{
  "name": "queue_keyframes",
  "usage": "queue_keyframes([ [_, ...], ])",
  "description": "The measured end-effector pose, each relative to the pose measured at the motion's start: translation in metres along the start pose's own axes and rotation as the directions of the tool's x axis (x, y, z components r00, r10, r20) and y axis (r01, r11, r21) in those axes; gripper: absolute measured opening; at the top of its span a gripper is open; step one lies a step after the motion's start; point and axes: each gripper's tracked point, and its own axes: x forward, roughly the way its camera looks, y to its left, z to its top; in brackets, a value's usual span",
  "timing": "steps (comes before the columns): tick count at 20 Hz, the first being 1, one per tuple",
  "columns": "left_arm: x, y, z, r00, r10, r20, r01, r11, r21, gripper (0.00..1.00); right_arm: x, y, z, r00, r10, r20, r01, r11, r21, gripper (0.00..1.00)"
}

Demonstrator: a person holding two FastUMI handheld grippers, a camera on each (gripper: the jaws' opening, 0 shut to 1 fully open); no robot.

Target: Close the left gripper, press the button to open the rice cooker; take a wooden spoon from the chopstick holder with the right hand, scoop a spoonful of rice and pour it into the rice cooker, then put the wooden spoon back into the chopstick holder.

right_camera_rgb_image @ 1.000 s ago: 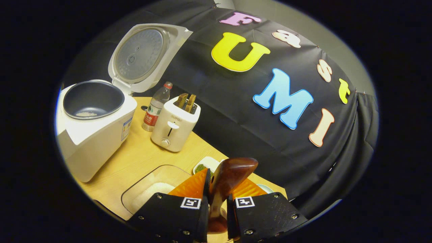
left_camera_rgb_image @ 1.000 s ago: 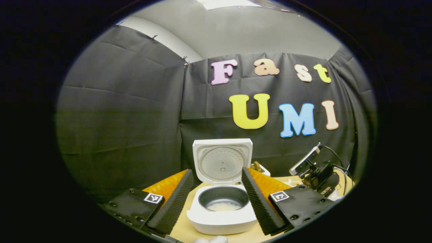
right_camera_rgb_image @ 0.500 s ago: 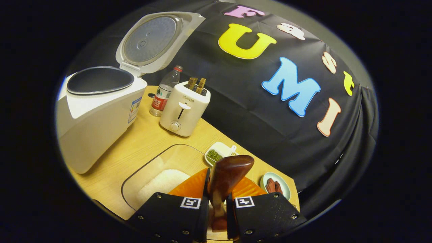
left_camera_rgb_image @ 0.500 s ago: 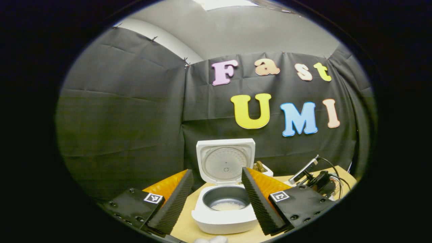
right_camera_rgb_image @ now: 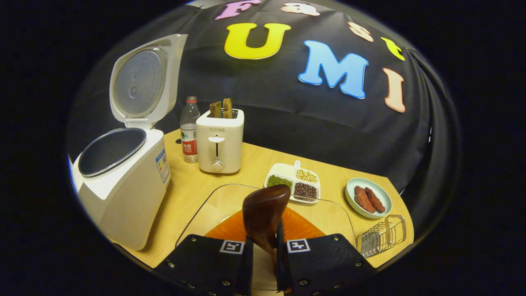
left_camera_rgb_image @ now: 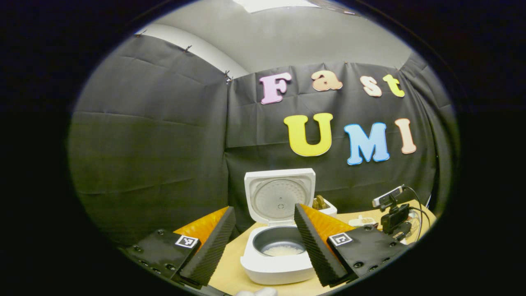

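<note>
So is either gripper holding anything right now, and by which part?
The right gripper clamps the wooden spoon by its handle, just below the bowl. The left gripper is open and holds nothing.

Even overhead light, strong fisheye bend, sharp centre

Light falls from a bright ceiling panel seen in the left gripper view; the black cloth wall swallows most of it and looks dim, while the worktop in the right gripper view is warmly and evenly lit with soft, short shadows. A mild sheen sits on the wooden spoon and the rice cooker. Straight lines bow toward the rim, where the edges darken and soften slightly
</note>
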Motion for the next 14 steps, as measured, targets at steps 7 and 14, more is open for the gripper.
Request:
queue_keyframes([
  [7,0.003,0.004,0.002,1.000,0.000,0.004,0.000,1.000,0.002,1.00,0.002,-0.010,0.006,0.999,0.051,0.009,-0.051,0.933,0.356,0.23],
  [14,0.005,-0.001,0.008,1.000,-0.008,0.016,0.008,1.000,0.006,1.00,0.002,-0.032,0.000,0.997,0.076,0.021,-0.072,0.777,0.625,0.23],
])
